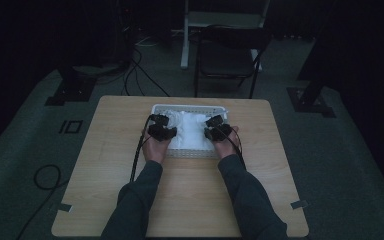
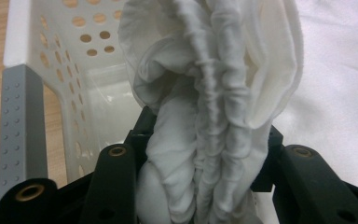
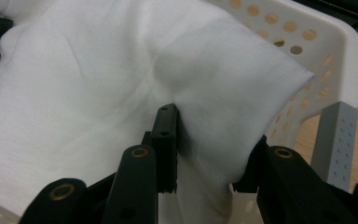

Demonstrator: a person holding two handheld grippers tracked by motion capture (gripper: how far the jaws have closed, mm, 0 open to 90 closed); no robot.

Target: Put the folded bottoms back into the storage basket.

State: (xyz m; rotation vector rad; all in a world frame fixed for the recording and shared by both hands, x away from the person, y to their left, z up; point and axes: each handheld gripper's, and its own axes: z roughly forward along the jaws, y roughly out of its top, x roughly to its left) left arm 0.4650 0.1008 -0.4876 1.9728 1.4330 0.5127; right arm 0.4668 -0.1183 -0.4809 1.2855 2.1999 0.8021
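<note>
Toward the far edge of the surface [image 1: 190, 195], midway between its left and right edges, stands the white perforated basket [image 1: 190, 154], and the white cloth [image 1: 190, 131] lies inside it, filling most of the hollow. We have the left tongs [image 1: 161, 131] at the cloth's left side and the right tongs [image 1: 218, 132] at its right, both over the basket.

In the left gripper view the left tongs [image 2: 205, 186] are clamped on a thick gathered bunch of the cloth [image 2: 214, 93], just beside the basket wall [image 2: 74, 70] and its grey corner post [image 2: 18, 126]. In the right gripper view the right tongs [image 3: 205, 154] pinch a folded corner of the cloth [image 3: 98, 93], near the basket rim [image 3: 335, 42].

We judge the risks thus: neither grip is fully tight, so a fold could slide out once we lift, and the corner in the right tongs looks the shallower bite. The bunch on the left is bulky and could shed layers. Since both grips sit close to the walls, a rising hand could catch the rim and drag or tip the light basket.
</note>
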